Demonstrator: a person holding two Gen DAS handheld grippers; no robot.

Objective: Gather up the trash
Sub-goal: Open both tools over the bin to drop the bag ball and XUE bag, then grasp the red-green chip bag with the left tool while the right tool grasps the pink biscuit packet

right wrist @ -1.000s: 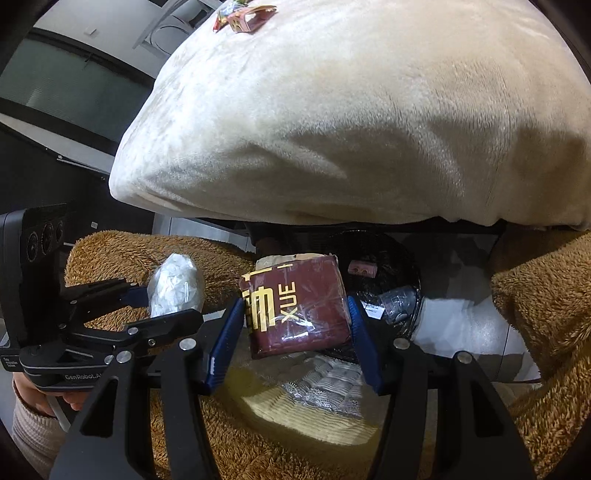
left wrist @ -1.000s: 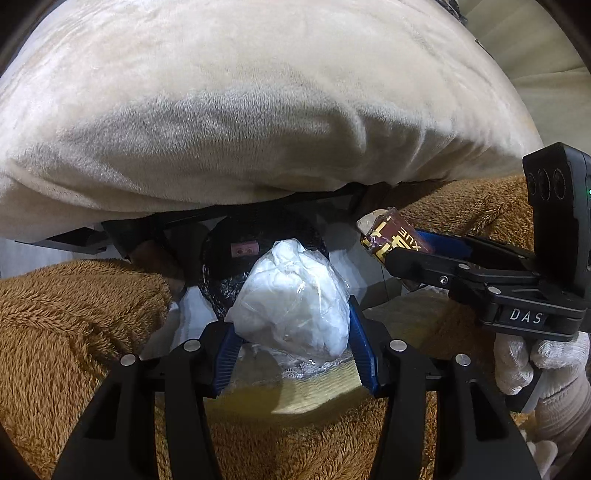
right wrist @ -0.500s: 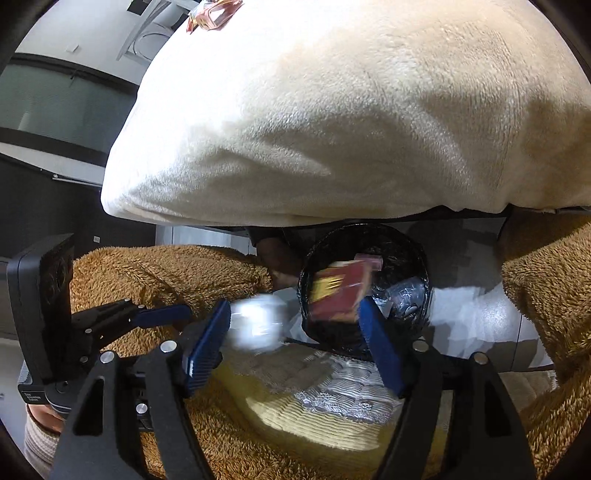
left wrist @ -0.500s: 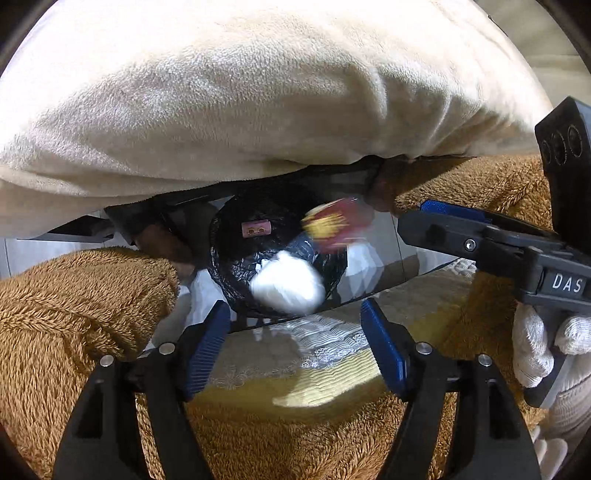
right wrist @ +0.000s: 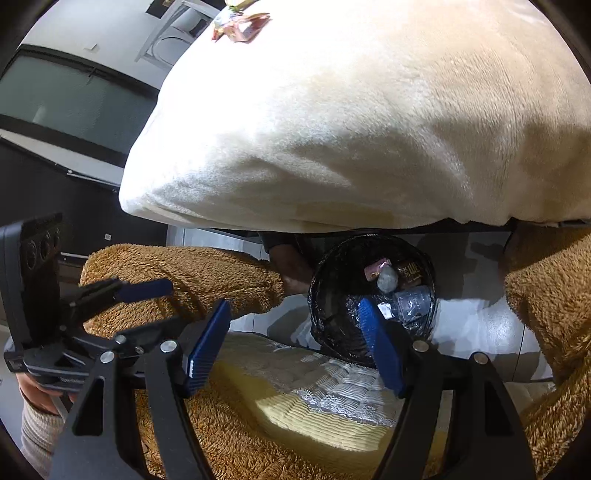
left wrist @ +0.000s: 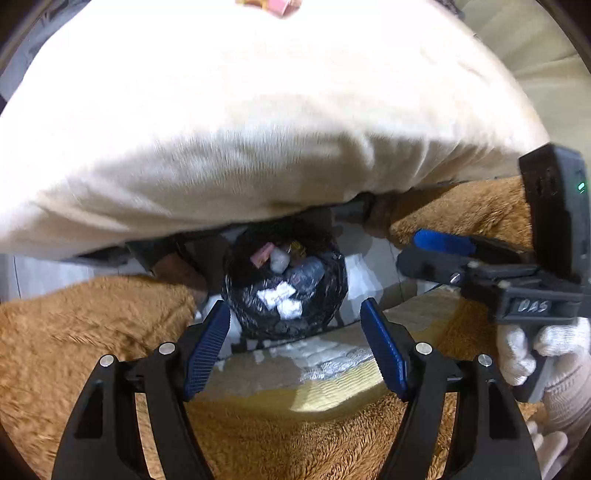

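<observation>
A bin lined with a black bag (left wrist: 314, 317) (right wrist: 332, 325) stands on the floor below both grippers. Inside lie a white crumpled wad (left wrist: 277, 263) (right wrist: 387, 281), a dark red snack pack (right wrist: 413, 271) and a pink wrapper (left wrist: 260, 255) (right wrist: 376, 268). My left gripper (left wrist: 295, 349) (right wrist: 155, 308) hangs open above the bin with nothing between its blue pads. The right gripper (right wrist: 295, 349) (left wrist: 424, 254) is open and empty too, beside the left one. More colourful wrappers (right wrist: 240, 26) (left wrist: 273, 4) lie on top of the cream cushion.
A big cream plush cushion (left wrist: 258, 129) (right wrist: 369, 129) overhangs the bin's far side. Brown fuzzy blanket (left wrist: 74, 332) (right wrist: 184, 269) flanks the bin on both sides. A yellow quilted mat (left wrist: 325, 384) (right wrist: 314, 398) lies under the grippers. A white-gloved hand (left wrist: 546, 354) holds the right gripper.
Both grippers opened. The white wad fell from the left one and the dark red pack from the right one into the bin. The left gripper rose slightly.
</observation>
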